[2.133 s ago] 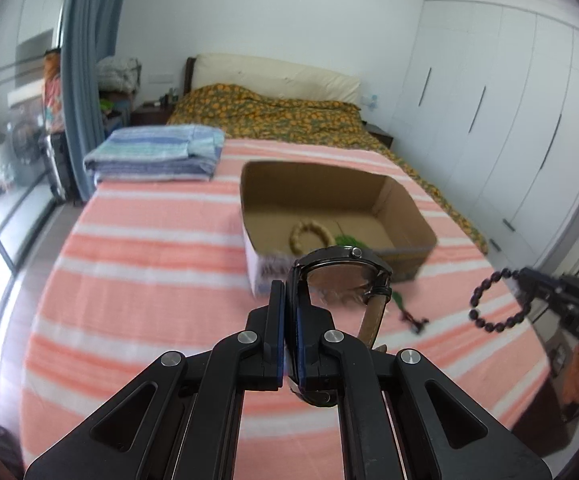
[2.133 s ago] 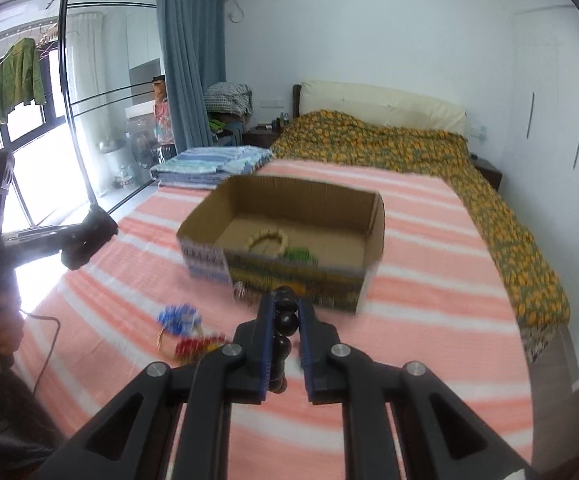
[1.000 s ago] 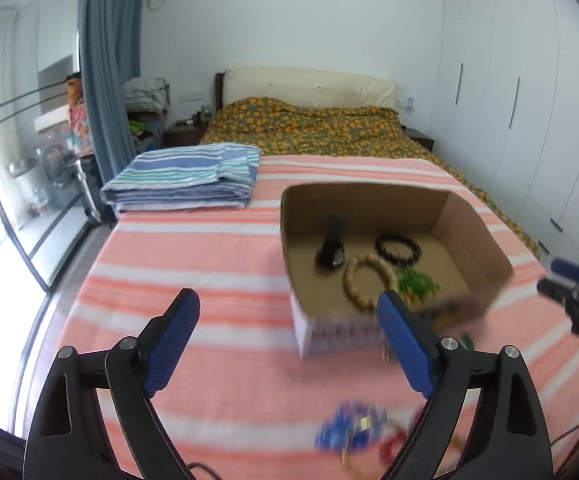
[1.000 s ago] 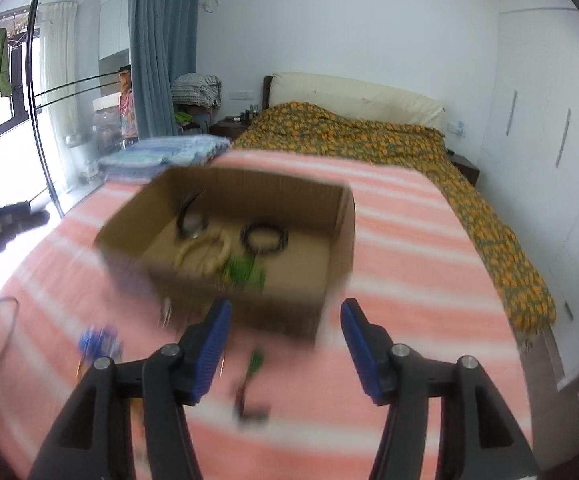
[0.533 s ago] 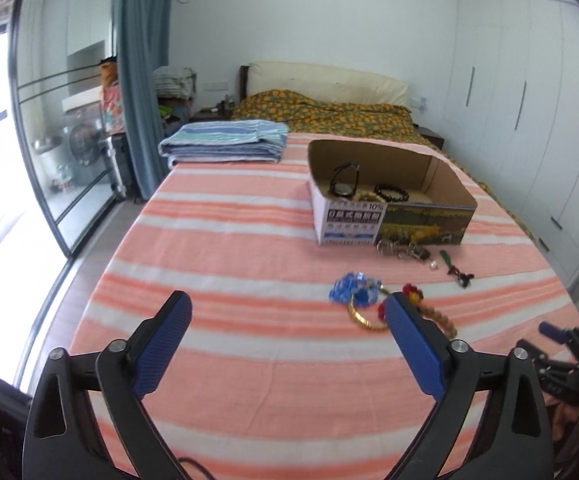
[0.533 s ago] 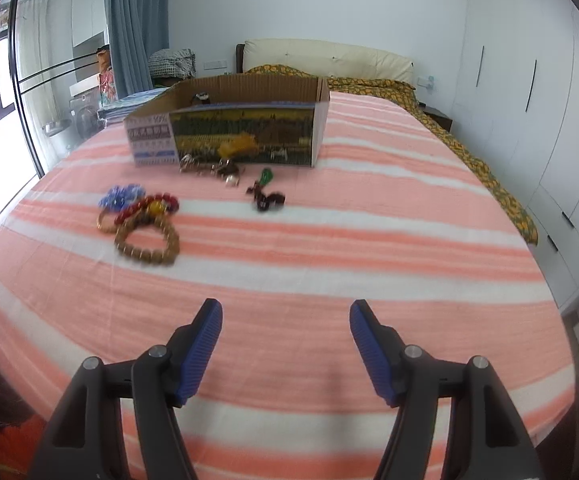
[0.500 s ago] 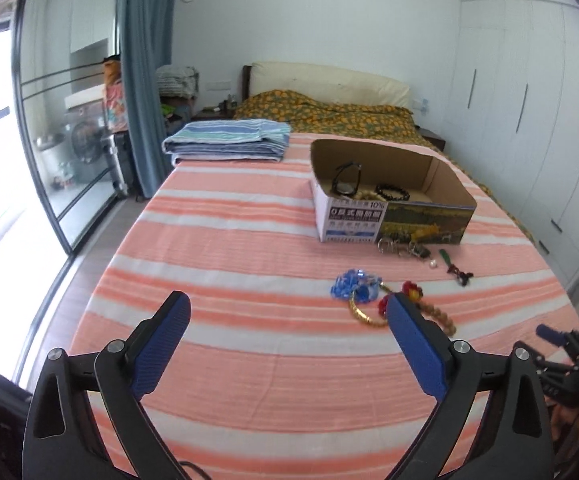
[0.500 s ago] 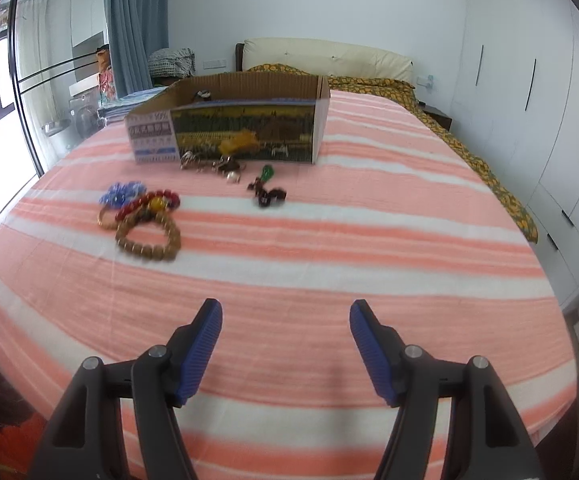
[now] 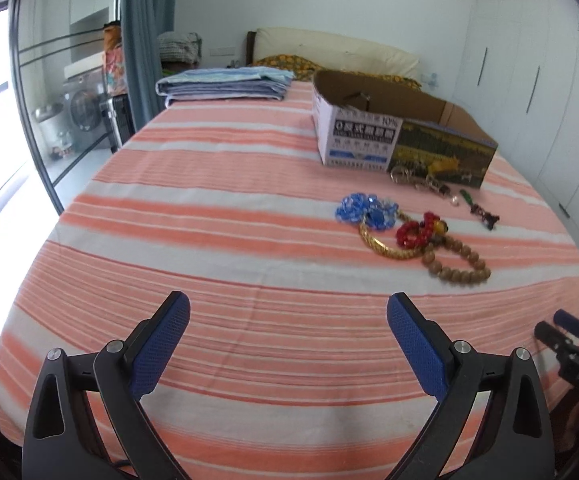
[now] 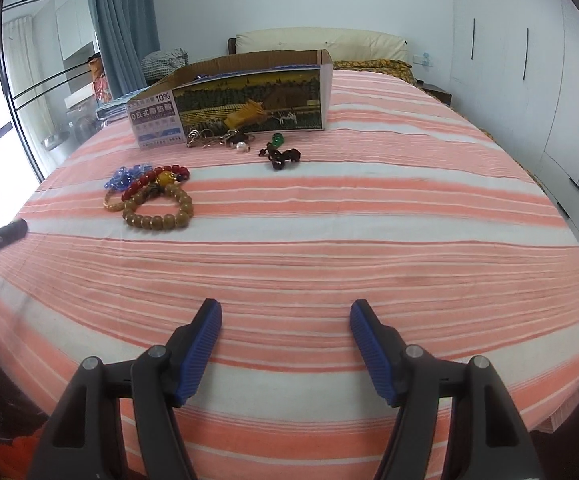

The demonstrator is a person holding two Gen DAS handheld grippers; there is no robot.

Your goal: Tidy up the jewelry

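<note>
Bracelets [image 9: 409, 232] beyond right claw [image 10: 285, 312]

We read "10%" on the cardboard box [image 10: 151, 120] end label | Chinese characters beneath it, too blurred for us to read | no other text legible

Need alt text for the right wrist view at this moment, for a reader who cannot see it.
The open, empty right gripper hovers low over a bed's orange-and-white striped cover. Farther off lie loose pieces: a tan bead bracelet, red beads, blue beads and a green-beaded cord, in front of an open cardboard box.
</note>
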